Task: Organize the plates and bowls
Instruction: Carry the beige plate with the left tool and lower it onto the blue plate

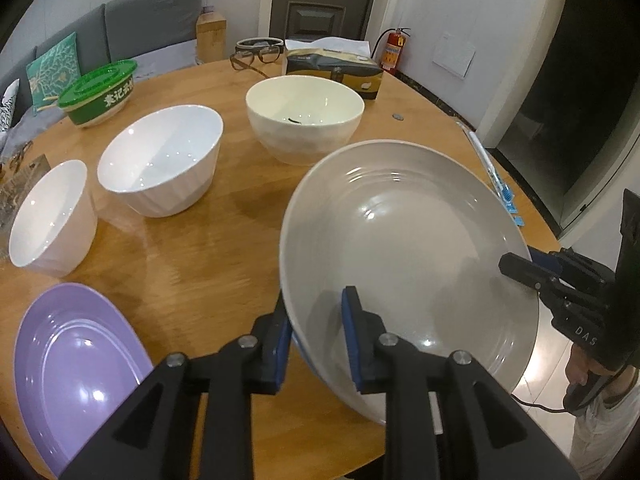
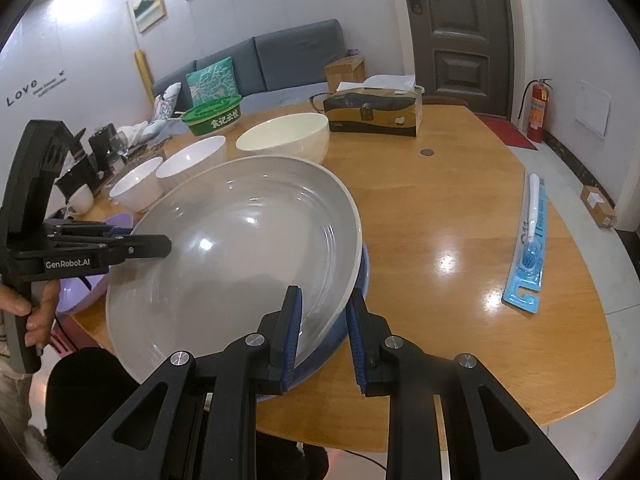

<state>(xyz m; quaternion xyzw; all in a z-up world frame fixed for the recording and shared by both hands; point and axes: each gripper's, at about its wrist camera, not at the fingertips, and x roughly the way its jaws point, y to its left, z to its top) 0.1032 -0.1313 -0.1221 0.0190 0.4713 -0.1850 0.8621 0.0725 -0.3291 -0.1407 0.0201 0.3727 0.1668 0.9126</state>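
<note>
Two grippers meet on one grey plate (image 2: pixel 240 248) above the round wooden table (image 2: pixel 460 264); we see the left gripper (image 1: pixel 316 336), marked "GenRobot.AI", pinching the near rim, and the right gripper (image 2: pixel 324 340), marked "DAS", straddling the opposite rim, though we cannot tell whether its pads press; a blue plate (image 2: pixel 356 312) lies beneath; three bowls, namely cream (image 1: pixel 304 116), white (image 1: pixel 160 160) and small white (image 1: pixel 52 216), and a purple plate (image 1: pixel 76 364) wait nearby.

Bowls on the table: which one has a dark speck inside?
The cream bowl nearest the tissue box; a dark fleck lies on its bottom, while both white bowls look clean.
</note>
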